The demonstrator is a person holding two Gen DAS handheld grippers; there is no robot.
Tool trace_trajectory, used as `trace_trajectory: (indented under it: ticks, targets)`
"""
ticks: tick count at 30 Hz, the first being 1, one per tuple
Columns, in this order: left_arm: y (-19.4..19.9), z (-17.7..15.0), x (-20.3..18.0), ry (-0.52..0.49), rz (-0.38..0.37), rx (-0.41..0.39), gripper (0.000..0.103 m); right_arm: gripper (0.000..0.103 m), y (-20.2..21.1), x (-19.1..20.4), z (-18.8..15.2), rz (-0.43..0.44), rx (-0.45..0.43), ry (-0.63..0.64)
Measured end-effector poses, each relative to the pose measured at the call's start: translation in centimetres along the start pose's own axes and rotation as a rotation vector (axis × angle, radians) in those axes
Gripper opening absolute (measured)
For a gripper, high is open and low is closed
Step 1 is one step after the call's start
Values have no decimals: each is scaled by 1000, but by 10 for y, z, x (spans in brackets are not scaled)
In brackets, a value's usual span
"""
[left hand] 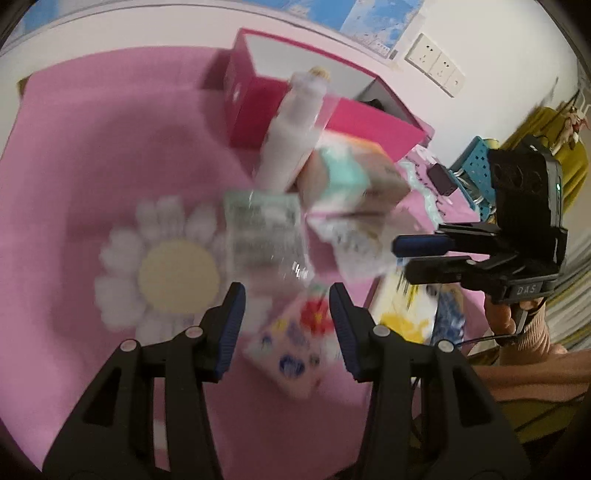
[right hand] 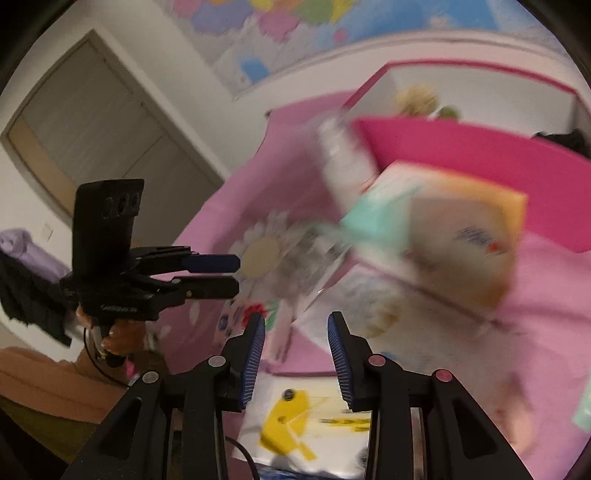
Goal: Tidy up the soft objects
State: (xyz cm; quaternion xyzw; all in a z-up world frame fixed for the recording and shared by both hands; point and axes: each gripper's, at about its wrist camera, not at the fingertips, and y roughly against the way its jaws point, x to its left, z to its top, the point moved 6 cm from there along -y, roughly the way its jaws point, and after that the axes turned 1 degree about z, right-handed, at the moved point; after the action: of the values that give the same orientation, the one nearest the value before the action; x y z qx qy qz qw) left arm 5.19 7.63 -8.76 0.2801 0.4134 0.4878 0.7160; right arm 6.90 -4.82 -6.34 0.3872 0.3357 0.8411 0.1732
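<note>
On a pink cloth (left hand: 92,147) lies a pile of soft packs, all blurred. A white daisy-shaped cushion (left hand: 162,269) lies left. A clear wipes pack (left hand: 264,229), a tissue pack with teal and orange print (left hand: 351,173) and a white tube-shaped pack (left hand: 295,125) lean by an open pink box (left hand: 369,125). My left gripper (left hand: 287,325) is open, just above a flowered tissue packet (left hand: 291,350). My right gripper (right hand: 296,343) is open and empty over the pile; it shows in the left wrist view (left hand: 402,254). The tissue pack (right hand: 443,236) and pink box (right hand: 480,162) show ahead of it.
A white and yellow packet (right hand: 295,417) lies at the near edge under the right gripper. A blue perforated rack (left hand: 476,166) and wall sockets (left hand: 436,62) are at the far right. A door (right hand: 92,129) and a map (right hand: 295,29) are behind.
</note>
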Motion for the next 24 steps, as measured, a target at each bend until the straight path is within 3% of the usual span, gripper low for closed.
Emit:
trace_trajectory:
  ticks: [8, 17, 24]
  targets:
    - [2, -38, 0, 65, -29, 46, 49, 36, -41, 19, -6, 33, 87, 35]
    - [-13, -45, -9, 64, -72, 81, 45, 36, -56, 22, -4, -5, 83, 31]
    - [-6, -37, -20, 25, -74, 56, 44, 33, -38, 22, -2, -35, 31, 43]
